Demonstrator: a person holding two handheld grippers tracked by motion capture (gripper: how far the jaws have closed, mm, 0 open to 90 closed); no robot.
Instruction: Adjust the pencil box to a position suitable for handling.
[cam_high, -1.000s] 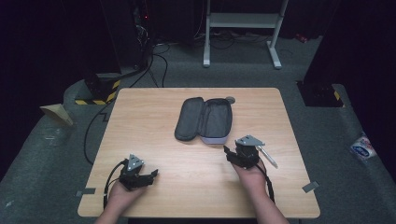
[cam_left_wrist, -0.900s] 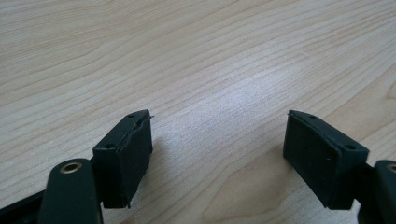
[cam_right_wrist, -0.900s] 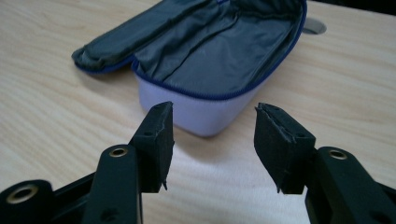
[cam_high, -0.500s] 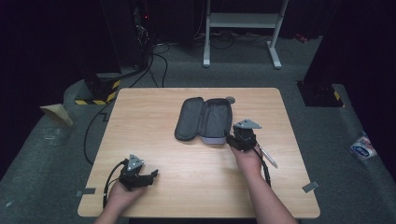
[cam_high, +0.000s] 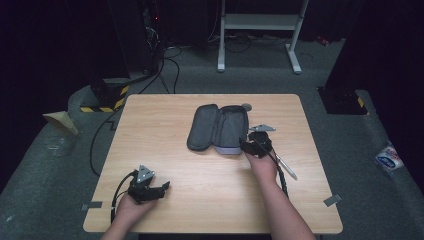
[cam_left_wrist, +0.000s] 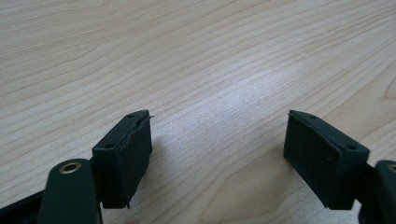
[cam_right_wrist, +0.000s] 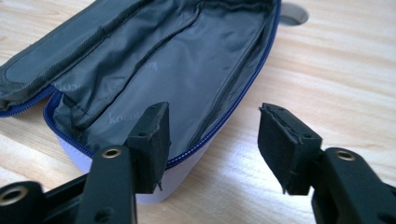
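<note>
Nearest to me, my left gripper (cam_high: 162, 188) rests low on the wooden table (cam_high: 165, 125) near its front left corner, jaws spread wide and released over bare wood grain, with nothing between them. My left hand (cam_high: 129, 209) grips it from behind, the forearm entering at the table's front edge. Farther in and to the right, my right hand (cam_high: 263, 166) reaches forward with the forearm angled toward the table's middle. My right gripper (cam_high: 244, 145) sits at the near right corner of the pencil case (cam_high: 218, 129); its jaws have just been opening and stand apart, one pad over the case's near rim, the other over bare wood beside it, neither pressing on anything. The case lies unzipped and folded open in the middle of the table, grey lining showing, blue zip along the rim; I see nothing inside the open half. A pen (cam_high: 286, 167) lies just right of my wrist. Wide bare wood stretches left of the case and toward the far edge.
</note>
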